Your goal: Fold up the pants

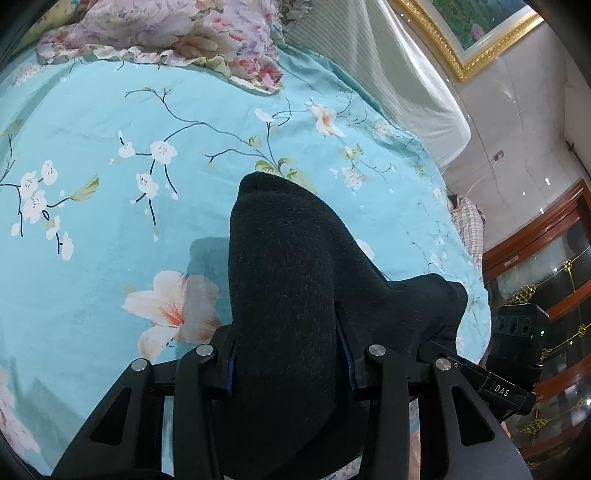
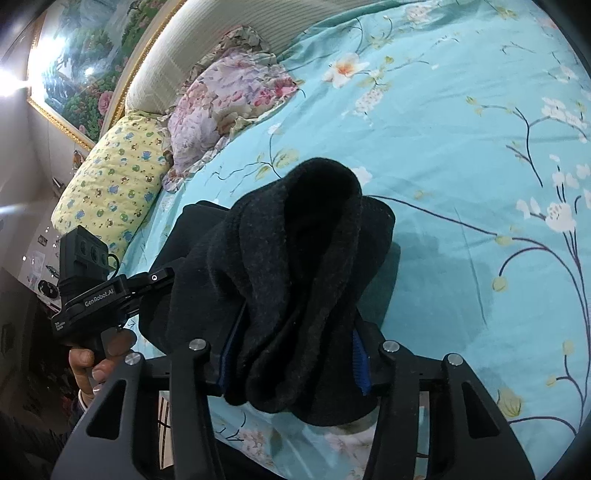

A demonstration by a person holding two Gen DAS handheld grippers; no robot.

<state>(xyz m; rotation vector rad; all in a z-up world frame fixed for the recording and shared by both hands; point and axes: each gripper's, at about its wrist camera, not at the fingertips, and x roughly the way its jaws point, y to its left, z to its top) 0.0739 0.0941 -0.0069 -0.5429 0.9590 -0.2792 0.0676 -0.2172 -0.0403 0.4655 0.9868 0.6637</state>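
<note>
Left tongs (image 1: 288, 363), right tongs (image 2: 291, 363) clamp pants (image 1: 284, 277).

Left gripper (image 1: 288, 373), right gripper (image 2: 291, 365), each clamped tight.

Left wrist cam: rides behind own fingers (image 1: 343, 354), looks along them, tilted down at bed sheet (image 1: 110, 122), close. Right wrist cam: same mount, angled down, close. Overlap: black pants (image 2: 295, 280) bunched between fingers in both, sheet beyond, floral pillow (image 2: 225, 110), headboard (image 1: 388, 66), framed painting (image 1: 476, 26).
</note>
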